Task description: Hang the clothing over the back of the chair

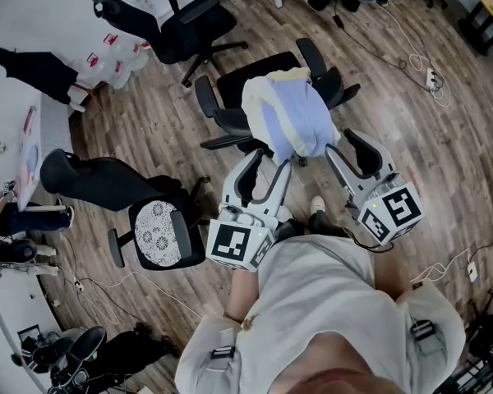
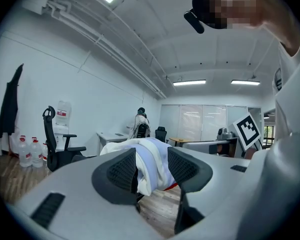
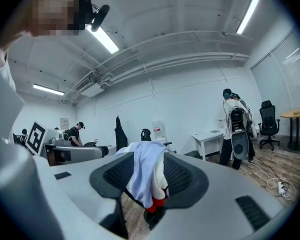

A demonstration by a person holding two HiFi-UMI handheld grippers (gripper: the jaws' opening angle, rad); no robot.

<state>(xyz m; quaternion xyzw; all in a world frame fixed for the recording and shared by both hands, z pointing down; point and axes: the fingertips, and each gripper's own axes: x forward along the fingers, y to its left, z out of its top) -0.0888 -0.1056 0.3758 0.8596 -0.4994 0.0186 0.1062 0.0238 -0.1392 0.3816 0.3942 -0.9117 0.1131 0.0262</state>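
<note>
A pale blue and white piece of clothing [image 1: 287, 115] lies draped over the back of a black office chair [image 1: 255, 74] in the head view. My left gripper [image 1: 273, 162] stands just below the cloth's lower left edge, jaws apart. My right gripper [image 1: 339, 141] is at the cloth's lower right edge, also open. In the left gripper view the clothing [image 2: 151, 160] shows beyond the gap of the left gripper [image 2: 151, 168], free of the pads. The right gripper view shows the clothing [image 3: 142, 171], with a red bit at its lower end, past the right gripper [image 3: 144, 178].
A second black chair [image 1: 181, 23] stands farther back. A chair with a patterned seat [image 1: 158, 233] and a dark bundle [image 1: 99, 179] are at the left. Water bottles [image 1: 119, 56] line the wall. Cables [image 1: 419, 64] lie on the floor. A person [image 3: 237, 129] stands by a desk.
</note>
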